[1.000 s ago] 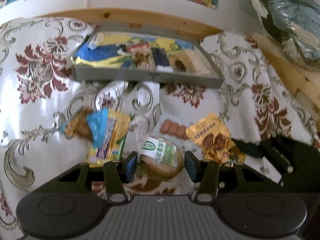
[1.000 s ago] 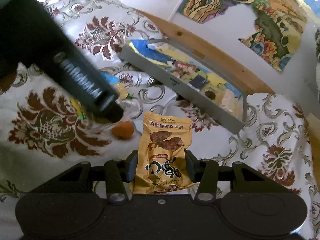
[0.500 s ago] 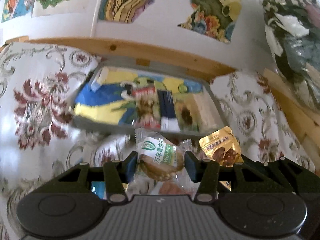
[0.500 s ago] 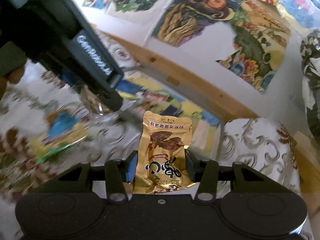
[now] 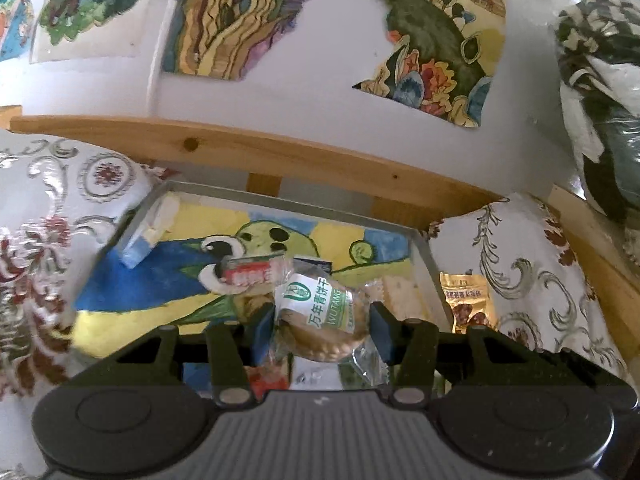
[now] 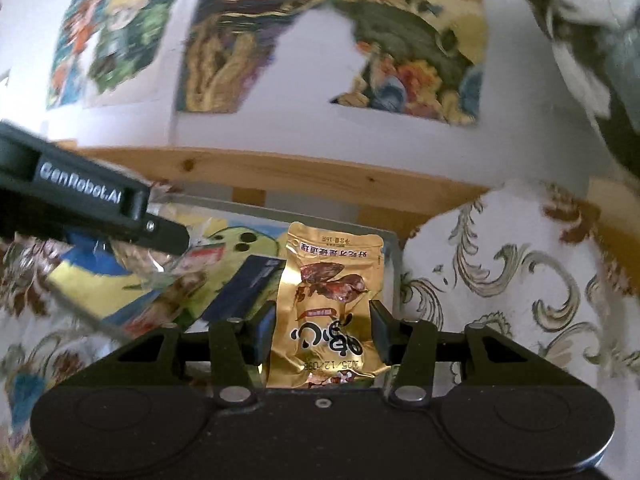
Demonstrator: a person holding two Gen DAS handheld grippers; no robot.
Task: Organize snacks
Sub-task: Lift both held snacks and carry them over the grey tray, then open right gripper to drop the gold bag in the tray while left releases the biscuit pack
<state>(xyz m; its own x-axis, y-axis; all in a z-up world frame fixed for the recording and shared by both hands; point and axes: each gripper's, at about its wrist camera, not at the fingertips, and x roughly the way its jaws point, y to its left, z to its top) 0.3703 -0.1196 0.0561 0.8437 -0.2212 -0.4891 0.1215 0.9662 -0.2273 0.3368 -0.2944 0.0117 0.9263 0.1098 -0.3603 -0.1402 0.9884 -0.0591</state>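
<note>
My left gripper (image 5: 320,330) is shut on a round biscuit in a clear wrapper with a green and white label (image 5: 320,320), held above the grey tray (image 5: 280,200) with the cartoon-painted floor. My right gripper (image 6: 322,334) is shut on a gold snack pouch (image 6: 332,300), upright at the tray's right end (image 6: 394,264). In the left wrist view the gold pouch (image 5: 468,300) shows just right of the tray wall. The left gripper's black body (image 6: 92,208) crosses the left of the right wrist view, over the tray. Inside the tray lie a red and white packet (image 5: 250,272) and a dark blue packet (image 6: 244,292).
The tray sits on a white cloth with dark red and silver flowers (image 5: 520,272), against a wooden rail (image 5: 280,156) and a white wall with torn paintings (image 5: 248,20). A bundle in clear plastic (image 5: 600,80) fills the upper right. A small blue and white box (image 5: 148,236) leans in the tray's left corner.
Both grippers lifted their snacks off the cloth and carried them forward to the tray. The loose snacks on the cloth have dropped out of view.
</note>
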